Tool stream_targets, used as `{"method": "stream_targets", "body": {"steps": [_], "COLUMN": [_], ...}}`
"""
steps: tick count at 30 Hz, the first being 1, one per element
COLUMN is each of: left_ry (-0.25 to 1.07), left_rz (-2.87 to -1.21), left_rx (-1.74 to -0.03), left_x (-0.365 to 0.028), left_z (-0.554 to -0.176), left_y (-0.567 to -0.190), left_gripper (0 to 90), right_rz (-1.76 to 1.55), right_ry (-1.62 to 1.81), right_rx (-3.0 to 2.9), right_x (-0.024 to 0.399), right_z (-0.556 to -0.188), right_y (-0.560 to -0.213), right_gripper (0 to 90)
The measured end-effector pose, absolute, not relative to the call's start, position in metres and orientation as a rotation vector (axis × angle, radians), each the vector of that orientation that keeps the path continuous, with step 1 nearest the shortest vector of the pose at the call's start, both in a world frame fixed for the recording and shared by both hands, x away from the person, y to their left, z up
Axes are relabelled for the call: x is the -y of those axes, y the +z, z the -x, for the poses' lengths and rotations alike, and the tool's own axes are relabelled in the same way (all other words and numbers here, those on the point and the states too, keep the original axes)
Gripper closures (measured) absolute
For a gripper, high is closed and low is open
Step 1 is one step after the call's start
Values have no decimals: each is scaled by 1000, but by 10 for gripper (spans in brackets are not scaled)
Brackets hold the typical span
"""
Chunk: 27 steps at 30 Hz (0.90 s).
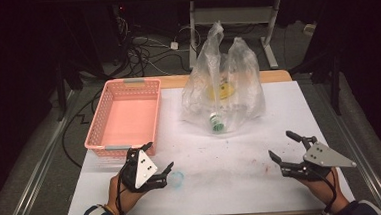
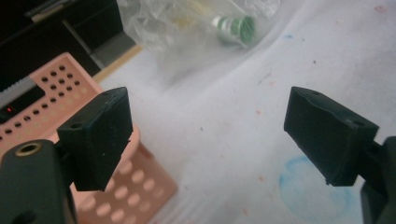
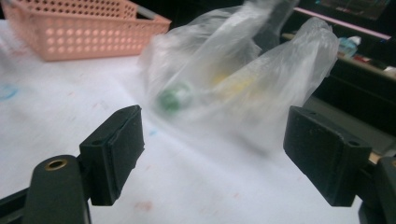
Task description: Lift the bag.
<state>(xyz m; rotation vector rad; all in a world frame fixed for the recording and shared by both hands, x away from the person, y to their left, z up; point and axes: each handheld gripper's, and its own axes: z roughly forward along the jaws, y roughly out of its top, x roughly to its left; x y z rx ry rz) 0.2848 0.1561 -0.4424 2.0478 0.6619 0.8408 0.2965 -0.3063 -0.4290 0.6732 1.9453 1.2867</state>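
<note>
A clear plastic bag [image 1: 222, 90] stands at the back middle of the white-covered table [image 1: 233, 185]. Inside it lie a green-capped bottle [image 1: 216, 123] and something yellow [image 1: 221, 91]. My left gripper [image 1: 162, 154] hovers low at the front left, beside the near right corner of the pink basket [image 1: 95, 128]; its jaws stand open and empty. My right gripper [image 1: 279, 143] is at the front right, open and empty too, and points toward the bag. In the left gripper view the open left gripper [image 2: 208, 130] frames bare table, with the bottle [image 2: 236, 28] far ahead. In the right gripper view the open right gripper [image 3: 212, 149] faces the bag [image 3: 243, 79] and the green cap [image 3: 173, 98].
The pink perforated basket [image 2: 46, 88] is empty and sits at the table's left [image 3: 84, 32]. A blue ring mark [image 1: 177, 178] lies on the sheet by the left gripper [image 2: 308, 186]. Cables and a desk frame [image 1: 233, 14] stand on the floor behind the table.
</note>
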Motion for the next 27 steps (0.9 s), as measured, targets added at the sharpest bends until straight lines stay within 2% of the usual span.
{"method": "stream_targets", "body": {"steps": [27], "left_ry": [852], "left_rz": [-2050], "left_rx": [-653], "left_x": [-157], "left_z": [-286], "left_y": [-442], "left_gripper": [149], "right_rz": [-634], "right_ry": [1250], "right_rx": [-1962], "right_x": [305], "right_z": [-289], "right_y": [-431], "right_gripper": [200]}}
